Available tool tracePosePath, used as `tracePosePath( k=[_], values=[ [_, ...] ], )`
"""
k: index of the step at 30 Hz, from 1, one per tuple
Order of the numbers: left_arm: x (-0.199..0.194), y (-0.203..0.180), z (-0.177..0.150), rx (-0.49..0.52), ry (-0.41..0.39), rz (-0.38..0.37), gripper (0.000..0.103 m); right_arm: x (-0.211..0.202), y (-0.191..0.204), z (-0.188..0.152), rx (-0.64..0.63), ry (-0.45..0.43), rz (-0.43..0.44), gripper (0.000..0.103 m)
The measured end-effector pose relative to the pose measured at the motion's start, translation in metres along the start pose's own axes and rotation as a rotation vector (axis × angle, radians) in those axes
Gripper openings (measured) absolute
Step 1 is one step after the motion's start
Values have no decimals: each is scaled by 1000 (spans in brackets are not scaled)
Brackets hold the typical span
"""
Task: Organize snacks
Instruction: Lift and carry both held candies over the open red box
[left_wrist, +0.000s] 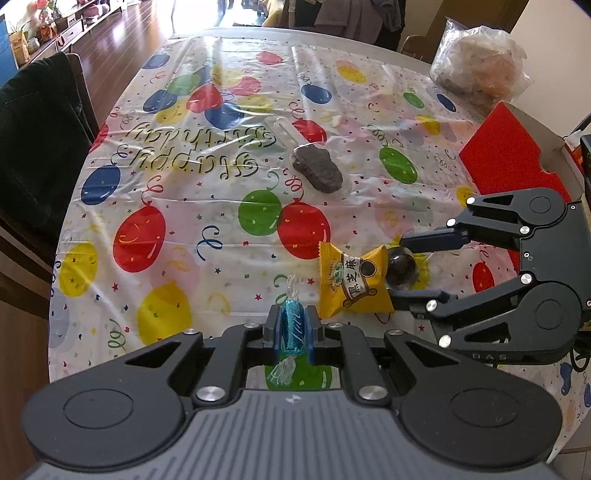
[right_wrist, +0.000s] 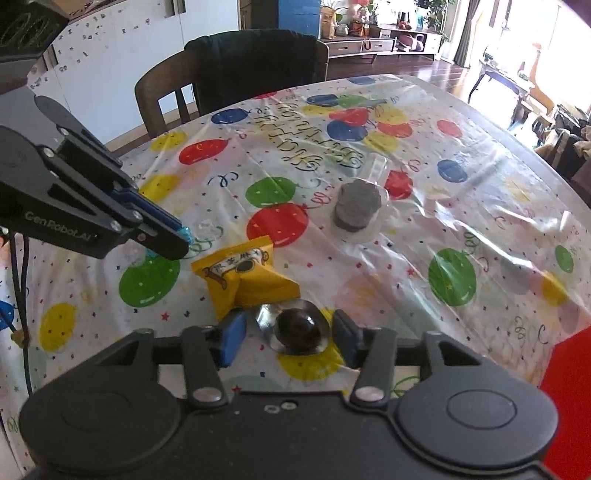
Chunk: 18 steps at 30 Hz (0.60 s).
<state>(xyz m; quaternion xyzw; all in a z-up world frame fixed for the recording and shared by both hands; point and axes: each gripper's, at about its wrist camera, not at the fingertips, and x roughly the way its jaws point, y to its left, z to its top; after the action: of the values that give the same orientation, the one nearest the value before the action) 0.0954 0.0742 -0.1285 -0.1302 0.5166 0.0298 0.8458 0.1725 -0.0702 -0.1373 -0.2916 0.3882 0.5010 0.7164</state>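
Observation:
My left gripper (left_wrist: 292, 328) is shut on a blue wrapped candy (left_wrist: 291, 326), held just above the balloon tablecloth; it also shows in the right wrist view (right_wrist: 183, 236). My right gripper (right_wrist: 291, 334) is open around a dark round candy in clear wrap (right_wrist: 297, 328), with gaps on both sides; in the left wrist view this gripper (left_wrist: 400, 267) straddles the same candy (left_wrist: 402, 266). A yellow snack packet (left_wrist: 351, 280) lies between the two grippers, touching the round candy (right_wrist: 245, 280). A dark grey cake in clear wrap (left_wrist: 317, 168) lies farther out on the table (right_wrist: 356, 206).
A red box (left_wrist: 513, 155) stands at the table's right edge. A plastic bag of food (left_wrist: 480, 62) sits at the far right. A dark chair (right_wrist: 255, 66) stands at the table's far side in the right wrist view.

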Motion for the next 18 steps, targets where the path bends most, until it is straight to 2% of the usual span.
tracePosePath(
  k=[5,18],
  values=[
    [0,0,0,-6,-2,1,12,-2,-3,-1,36,-20,-13,36],
    [-11,-4,-3,-17,-24,-7,12,-33,-9,-21,177,-93,-88,33]
  ],
)
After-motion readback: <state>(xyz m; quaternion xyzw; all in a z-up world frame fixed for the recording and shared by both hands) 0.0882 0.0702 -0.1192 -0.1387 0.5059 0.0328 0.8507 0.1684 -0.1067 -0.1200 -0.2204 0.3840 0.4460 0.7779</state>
